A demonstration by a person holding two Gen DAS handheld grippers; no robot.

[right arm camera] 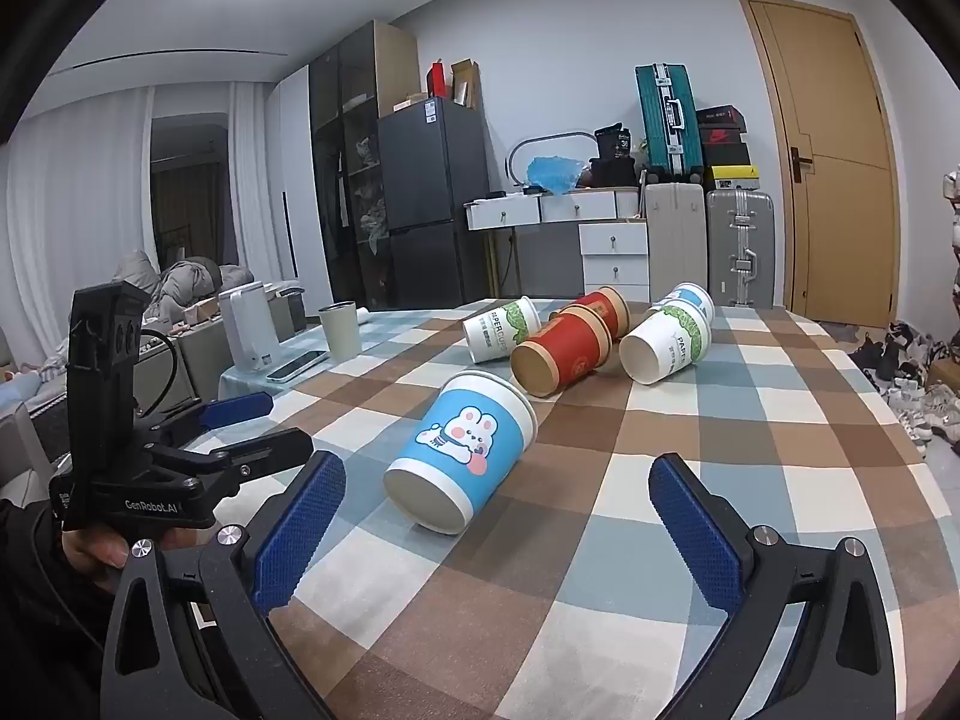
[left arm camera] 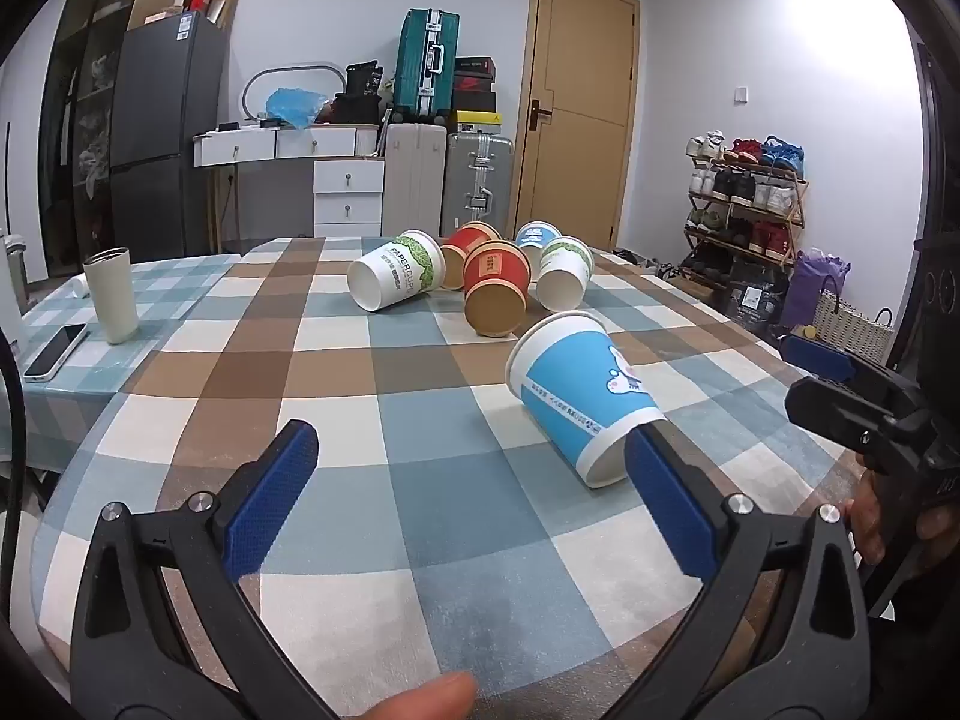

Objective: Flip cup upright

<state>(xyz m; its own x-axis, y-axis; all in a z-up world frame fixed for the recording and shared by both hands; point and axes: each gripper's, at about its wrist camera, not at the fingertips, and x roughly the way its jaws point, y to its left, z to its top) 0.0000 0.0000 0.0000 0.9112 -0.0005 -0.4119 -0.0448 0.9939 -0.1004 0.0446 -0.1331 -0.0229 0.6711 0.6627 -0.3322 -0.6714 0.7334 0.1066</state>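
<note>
A blue paper cup with a rabbit print (left arm camera: 579, 399) lies on its side on the checked tablecloth (left arm camera: 420, 480); it also shows in the right wrist view (right arm camera: 462, 444). My left gripper (left arm camera: 474, 450) is open, its right fingertip next to the cup's base. My right gripper (right arm camera: 498, 492) is open, with the cup's base lying just ahead between its fingers. Behind lie several more tipped cups: red ones (left arm camera: 495, 294) (right arm camera: 561, 354), green-printed white ones (left arm camera: 393, 276) (right arm camera: 663, 342) and another blue one (left arm camera: 537, 237).
A cream tumbler (left arm camera: 111, 294) and a phone (left arm camera: 54, 351) sit at the table's left. The right gripper shows at the right edge of the left wrist view (left arm camera: 840, 378). The left gripper shows in the right wrist view (right arm camera: 252, 420). A shoe rack (left arm camera: 744, 204) stands right.
</note>
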